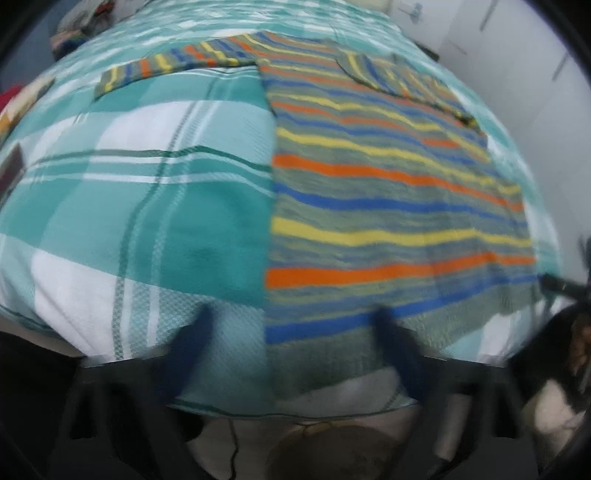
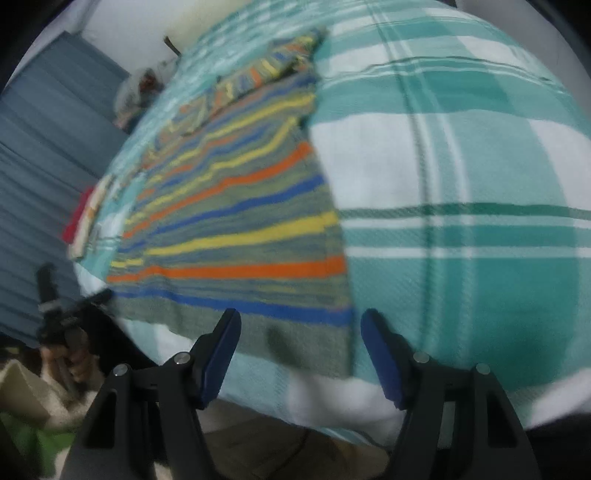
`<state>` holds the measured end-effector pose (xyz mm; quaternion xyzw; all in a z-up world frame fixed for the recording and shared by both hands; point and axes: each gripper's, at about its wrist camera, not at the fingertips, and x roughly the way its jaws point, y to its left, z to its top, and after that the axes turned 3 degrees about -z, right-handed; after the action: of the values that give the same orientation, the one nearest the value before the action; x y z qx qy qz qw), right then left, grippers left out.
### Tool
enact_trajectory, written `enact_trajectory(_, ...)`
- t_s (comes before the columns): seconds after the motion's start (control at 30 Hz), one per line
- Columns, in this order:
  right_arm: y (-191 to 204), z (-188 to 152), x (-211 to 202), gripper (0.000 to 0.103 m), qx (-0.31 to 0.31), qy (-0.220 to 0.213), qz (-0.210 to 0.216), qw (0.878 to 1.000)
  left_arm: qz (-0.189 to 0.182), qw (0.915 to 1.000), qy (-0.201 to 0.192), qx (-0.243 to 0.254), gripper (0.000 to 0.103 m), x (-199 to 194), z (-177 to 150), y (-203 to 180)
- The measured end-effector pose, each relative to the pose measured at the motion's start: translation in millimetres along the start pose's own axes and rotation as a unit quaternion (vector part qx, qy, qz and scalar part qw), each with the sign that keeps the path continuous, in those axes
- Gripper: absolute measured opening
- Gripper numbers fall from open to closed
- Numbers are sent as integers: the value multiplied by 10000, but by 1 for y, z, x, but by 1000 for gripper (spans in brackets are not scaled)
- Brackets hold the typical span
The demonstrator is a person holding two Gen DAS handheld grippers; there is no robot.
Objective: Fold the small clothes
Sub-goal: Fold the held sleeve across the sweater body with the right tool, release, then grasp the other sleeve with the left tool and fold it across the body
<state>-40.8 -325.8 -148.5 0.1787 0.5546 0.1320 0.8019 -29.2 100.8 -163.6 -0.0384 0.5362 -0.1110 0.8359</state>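
Note:
A small striped sweater (image 1: 388, 192), grey-green with orange, yellow and blue bands, lies flat on a teal and white checked bedspread (image 1: 155, 192). One sleeve (image 1: 173, 64) stretches out to the left; the other sleeve (image 1: 402, 79) is folded over the body. My left gripper (image 1: 295, 321) is open and empty, above the sweater's bottom left corner. My right gripper (image 2: 301, 321) is open and empty over the sweater's (image 2: 236, 229) bottom right hem. The left gripper also shows in the right wrist view (image 2: 59, 310), held in a hand at the bed's edge.
The bed's near edge (image 1: 295, 406) lies just below both grippers, with floor and a cable under it. A pile of clothes (image 1: 81, 22) sits at the far left of the bed. Red and pale folded items (image 2: 85, 218) lie at the left edge. A blue wall (image 2: 44, 140) stands beyond.

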Motion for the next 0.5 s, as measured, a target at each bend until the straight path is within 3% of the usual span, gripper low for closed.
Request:
enact_trajectory(0.03,1,0,4,41,-24,43,30,10000,25,9999,-9,100,40,-1,-1,-4)
enact_trajectory(0.07,2,1,10,8,-106,121,-34,9999,-66,9999,-15,146,4,-3,-1,-6)
enact_trajectory(0.2,11,-1,7,6,-192,190,-21,9996,-275,9996,47,32,3,-18,-1,4)
enact_trajectory(0.4,45,-18,-20,6,-531,236,-152,9982,-32,9991,74,414,3,-37,-17,10)
enact_trajectory(0.5,52,-26,-10,6,-619,338,-417,9966,52,9994,239,233,3,-19,-18,17)
